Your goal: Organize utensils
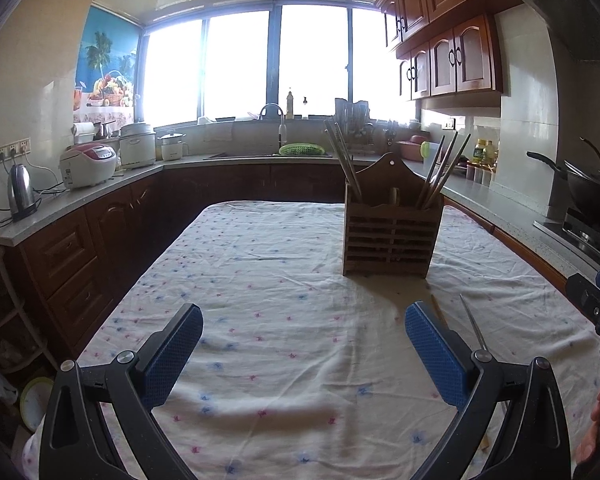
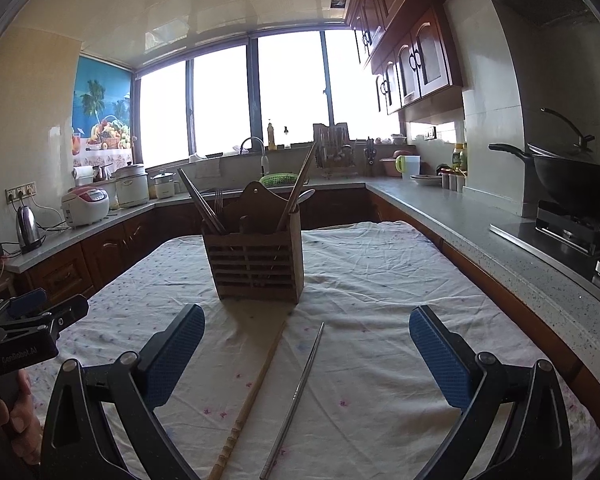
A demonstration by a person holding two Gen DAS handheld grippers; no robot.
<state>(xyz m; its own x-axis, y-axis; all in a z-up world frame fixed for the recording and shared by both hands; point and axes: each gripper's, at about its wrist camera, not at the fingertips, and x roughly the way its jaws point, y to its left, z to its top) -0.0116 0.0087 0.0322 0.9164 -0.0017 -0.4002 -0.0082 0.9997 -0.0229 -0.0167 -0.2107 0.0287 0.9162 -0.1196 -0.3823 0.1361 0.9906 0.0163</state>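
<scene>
Both grippers wide open, empty, above the tablecloth (image 2: pixel 380 280).
Bamboo chopstick (image 2: pixel 252 396) and steel chopstick (image 2: pixel 300 392) lie between right gripper (image 2: pixel 306 338) fingers; left gripper (image 1: pixel 304 338) hovers beside wooden utensil holder (image 1: pixel 392 236).

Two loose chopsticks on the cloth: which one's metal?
The metal chopstick, thin and grey, lying right of the tan bamboo chopstick with its ringed end.

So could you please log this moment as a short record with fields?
surface: table under a floral cloth
holder: wooden utensil holder, upright, holding chopsticks, a fork and a spoon
loose items: wooden chopstick and metal chopstick, flat on the cloth, apart
left gripper: open, holding nothing
right gripper: open, above the loose chopsticks
progress: two chopsticks not yet in holder
</scene>
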